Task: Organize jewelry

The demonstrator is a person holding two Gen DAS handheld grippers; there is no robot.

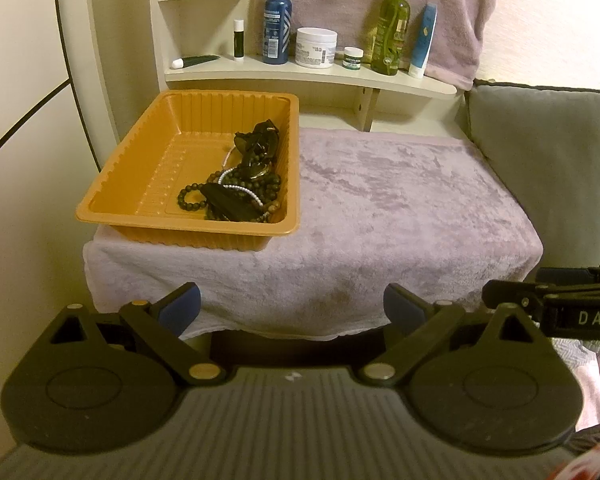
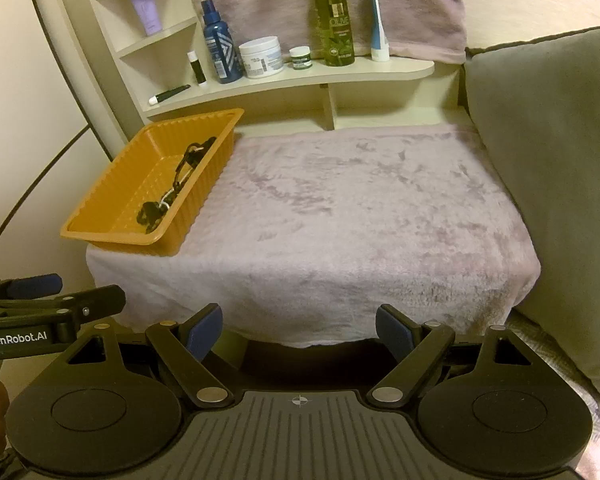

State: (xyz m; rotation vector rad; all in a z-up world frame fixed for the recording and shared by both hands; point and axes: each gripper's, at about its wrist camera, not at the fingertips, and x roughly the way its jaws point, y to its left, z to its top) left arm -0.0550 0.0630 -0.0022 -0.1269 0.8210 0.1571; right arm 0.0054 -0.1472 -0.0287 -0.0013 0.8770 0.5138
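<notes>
**Both hand-held grippers idle short of the tray**

Nearest my lens, the left hand-held gripper (image 1: 292, 306) stands released, jaws wide and empty; the right hand-held gripper (image 2: 299, 326) likewise. Both hang off the near edge of the towel-covered worktop (image 1: 380, 208). The jewelry (image 1: 240, 180), a tangle of dark beads and a pale strand, lies in the orange tray (image 1: 140, 160), heaped along its right wall. It sits ahead and left of both; I judge the left one nearer. The tray's long axis runs away from me. Open towel to the right offers laying-out room; the shelf (image 1: 300, 76) and cushion (image 1: 548, 168) bound it.
</notes>
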